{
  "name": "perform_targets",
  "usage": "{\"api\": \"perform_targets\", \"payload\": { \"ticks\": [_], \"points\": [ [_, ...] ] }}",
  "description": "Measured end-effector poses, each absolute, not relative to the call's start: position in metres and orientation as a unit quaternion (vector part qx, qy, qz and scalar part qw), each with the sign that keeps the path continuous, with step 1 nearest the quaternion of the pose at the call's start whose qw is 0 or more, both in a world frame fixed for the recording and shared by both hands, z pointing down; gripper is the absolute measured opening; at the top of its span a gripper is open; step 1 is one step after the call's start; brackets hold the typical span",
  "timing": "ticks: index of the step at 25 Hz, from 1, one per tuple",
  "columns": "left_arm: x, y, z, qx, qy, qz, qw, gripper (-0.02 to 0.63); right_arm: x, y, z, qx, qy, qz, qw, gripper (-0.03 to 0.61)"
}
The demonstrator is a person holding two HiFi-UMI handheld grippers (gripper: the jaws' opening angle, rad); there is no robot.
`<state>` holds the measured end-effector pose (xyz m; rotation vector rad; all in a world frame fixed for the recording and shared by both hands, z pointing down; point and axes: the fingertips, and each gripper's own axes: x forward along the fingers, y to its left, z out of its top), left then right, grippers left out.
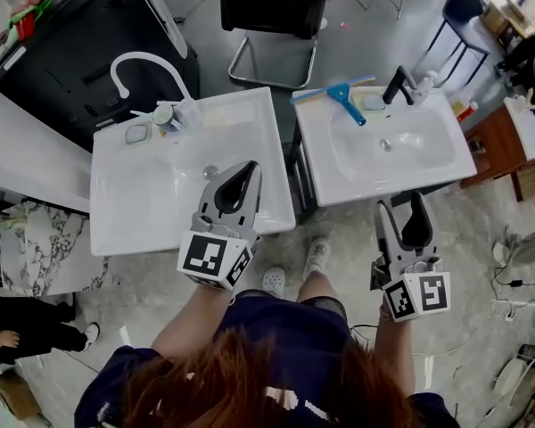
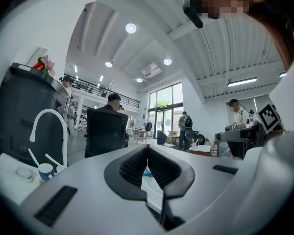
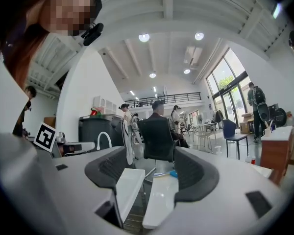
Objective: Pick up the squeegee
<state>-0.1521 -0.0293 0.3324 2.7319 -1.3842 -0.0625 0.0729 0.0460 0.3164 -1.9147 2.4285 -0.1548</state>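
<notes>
Got two white sinks side by side: left sink (image 1: 143, 212), right sink (image 1: 450, 154). Left gripper (image 1: 250, 169) over the left sink, jaws pinched together on nothing. Right gripper (image 1: 399, 205) with jaws spread wide, empty. Blue squeegee (image 1: 343, 96) well ahead of the right jaws, flat on the right sink's far rim.

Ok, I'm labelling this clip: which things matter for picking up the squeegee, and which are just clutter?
For the job: blue squeegee on the right sink's back rim; open right gripper; shut left gripper.
Lying about: cup, soap dish, white faucet, black faucet.
</notes>
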Motion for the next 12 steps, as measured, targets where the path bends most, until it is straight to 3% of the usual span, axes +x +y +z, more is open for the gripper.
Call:
{"api": "perform_targets", "payload": {
  "ticks": [12],
  "points": [
    [-0.11,-0.115,0.325,0.859,-0.51,-0.026,0.039,0.02,0.123,-0.067,0.308,-0.564,0.824,-0.049,0.016,0.31]
  ]
}}
